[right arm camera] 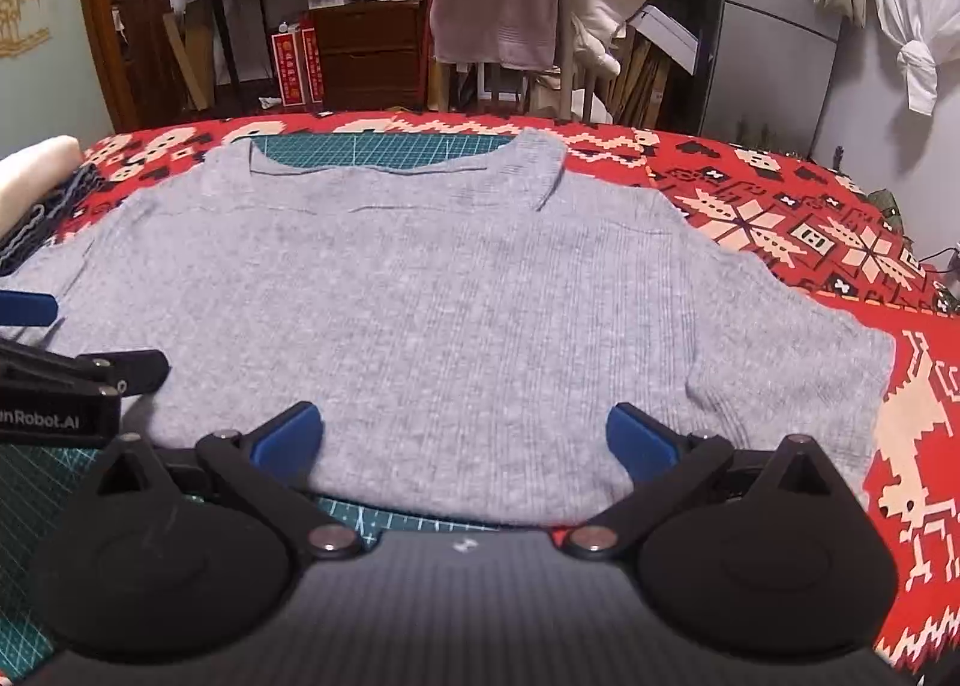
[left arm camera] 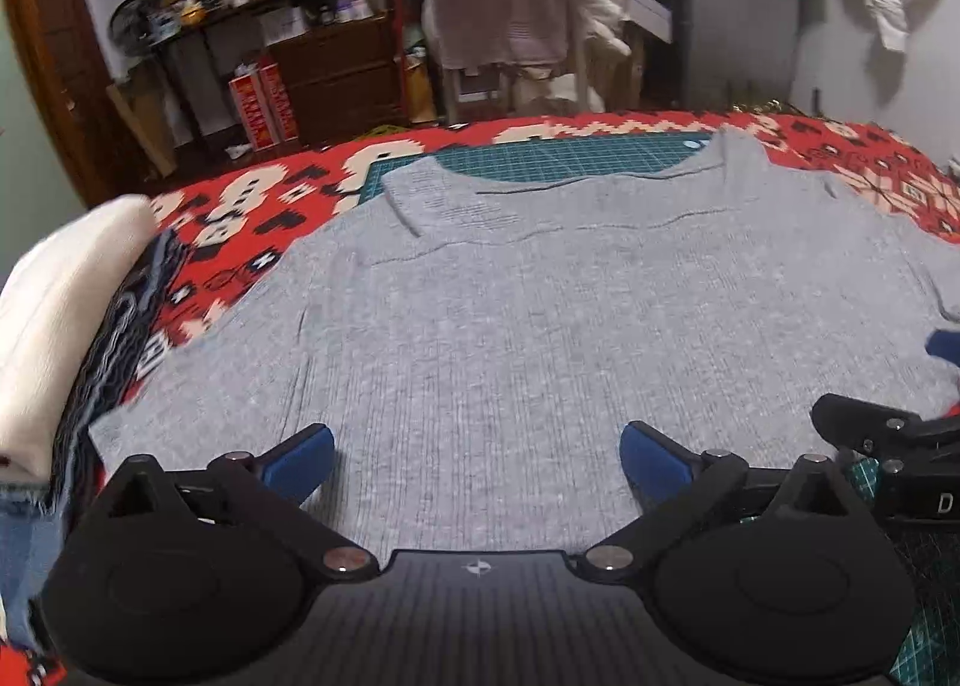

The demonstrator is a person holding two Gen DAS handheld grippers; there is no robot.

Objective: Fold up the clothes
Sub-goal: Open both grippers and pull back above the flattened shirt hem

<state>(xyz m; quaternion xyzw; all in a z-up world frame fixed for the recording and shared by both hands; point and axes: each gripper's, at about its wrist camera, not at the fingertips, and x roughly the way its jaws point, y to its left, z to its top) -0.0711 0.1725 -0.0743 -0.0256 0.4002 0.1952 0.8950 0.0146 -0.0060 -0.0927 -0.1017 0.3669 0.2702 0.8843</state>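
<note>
Sweater (right arm camera: pixel 420 290), grey, lies spread flat, neck away, on cutting mat (right arm camera: pixel 360 146) over red blanket (right arm camera: pixel 810 242). Left gripper (left arm camera: pixel 477 455) & right gripper (right arm camera: pixel 459 437): fingers wide apart, empty, at hem. Pinch both layers, symmetric, keep edges aligned.

Red patterned blanket (right arm camera: pixel 780 218), perhaps bedding

Both wrist cameras sit low and close over the near hem of the flat grey ribbed knit sweater (left arm camera: pixel 510 296), facing its collar; left view from the left, right view (right arm camera: pixel 468 290) from the right, sharing most of it.
</note>
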